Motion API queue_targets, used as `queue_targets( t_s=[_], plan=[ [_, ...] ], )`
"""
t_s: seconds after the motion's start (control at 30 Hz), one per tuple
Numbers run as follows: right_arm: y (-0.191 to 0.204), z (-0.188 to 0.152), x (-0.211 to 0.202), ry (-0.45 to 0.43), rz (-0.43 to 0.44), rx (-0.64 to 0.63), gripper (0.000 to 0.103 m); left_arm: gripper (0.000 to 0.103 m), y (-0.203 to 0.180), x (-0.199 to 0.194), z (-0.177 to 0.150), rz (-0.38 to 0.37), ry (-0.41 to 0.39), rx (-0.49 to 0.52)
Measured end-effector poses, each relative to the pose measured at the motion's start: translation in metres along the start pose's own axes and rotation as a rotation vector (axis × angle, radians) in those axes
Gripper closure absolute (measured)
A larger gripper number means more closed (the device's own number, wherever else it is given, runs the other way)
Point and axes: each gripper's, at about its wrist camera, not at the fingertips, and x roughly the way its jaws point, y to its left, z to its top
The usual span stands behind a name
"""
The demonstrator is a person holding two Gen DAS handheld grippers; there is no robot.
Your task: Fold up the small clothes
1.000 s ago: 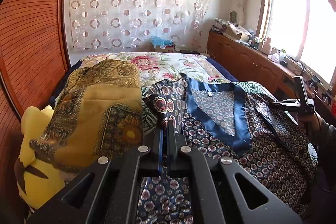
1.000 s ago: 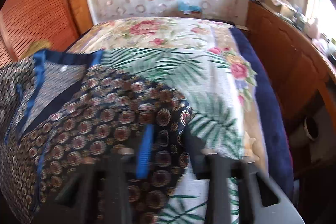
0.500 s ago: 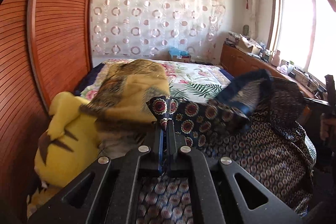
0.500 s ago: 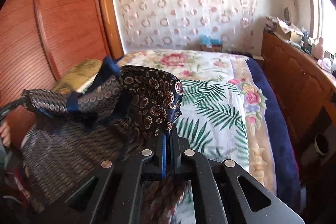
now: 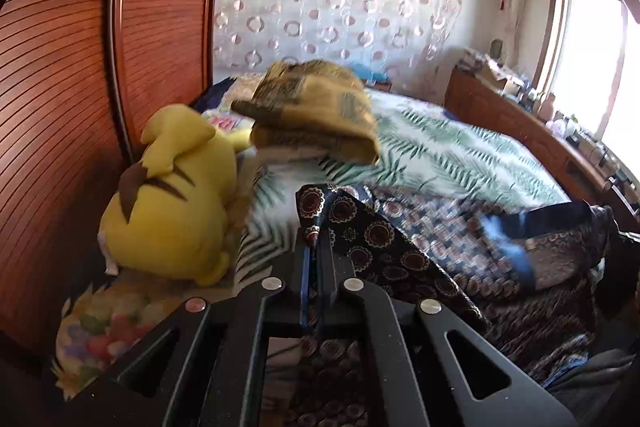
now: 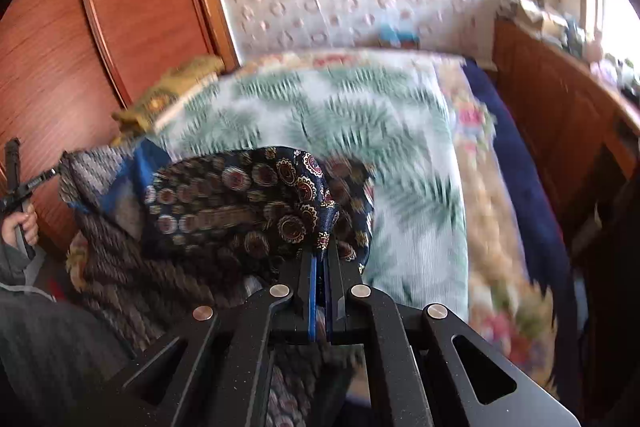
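So the left gripper [image 5: 316,239] and right gripper [image 6: 325,247] both have their jaws clenched on the patterned navy garment [image 6: 240,195], bunched above the palm-print bed [image 5: 460,155] beside a yellow plush toy [image 5: 168,199] and folded mustard cloth [image 5: 316,111].

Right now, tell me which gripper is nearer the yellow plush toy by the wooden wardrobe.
Left. The left gripper sits just beside the yellow plush toy; the right gripper is farther along the bed, the toy outside its view.
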Motion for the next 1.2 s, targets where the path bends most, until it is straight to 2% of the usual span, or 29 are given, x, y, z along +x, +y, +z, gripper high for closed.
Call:
queue_targets(
  t_s=[0.13,0.23,0.3,0.37,0.5,0.53,0.57,0.6,0.73,0.93,1.2],
  plan=[
    [-0.01,-0.016,0.008,0.051,-0.025,0.024,0.101,0.1,0.005,0.006,-0.008,-0.004,0.028,-0.003],
    [-0.01,-0.008,0.004,0.015,-0.058,0.021,0.099,0.099,0.009,0.005,-0.006,-0.029,0.035,-0.011],
    [-0.008,-0.001,-0.006,-0.042,-0.103,-0.005,0.089,0.089,0.009,0.005,-0.002,-0.03,0.046,-0.015],
    [-0.008,0.001,-0.02,-0.087,-0.13,-0.008,0.086,0.062,0.009,0.0,0.003,-0.027,0.028,-0.013],
    [-0.017,0.007,-0.038,-0.149,-0.162,0.0,0.084,0.044,0.007,-0.01,0.017,-0.029,0.0,0.012],
    [-0.018,0.01,-0.039,-0.166,-0.177,0.0,0.076,0.039,0.006,-0.01,0.022,-0.03,-0.007,0.016],
    [-0.017,0.01,-0.043,-0.178,-0.184,-0.003,0.07,0.039,0.004,-0.01,0.029,-0.027,-0.015,0.024],
    [-0.018,0.014,-0.042,-0.184,-0.187,-0.006,0.058,0.039,0.002,-0.008,0.033,-0.028,-0.017,0.034],
    [-0.01,0.026,-0.027,-0.181,-0.18,-0.007,0.05,0.039,-0.009,0.012,0.055,-0.034,-0.001,0.079],
    [-0.012,0.035,0.013,-0.147,-0.13,-0.018,0.049,0.039,-0.016,0.057,0.067,-0.053,0.085,0.083],
    [-0.025,0.044,0.041,-0.013,-0.098,-0.001,0.048,0.039,-0.017,0.091,0.044,-0.031,0.202,0.085]
  ],
)
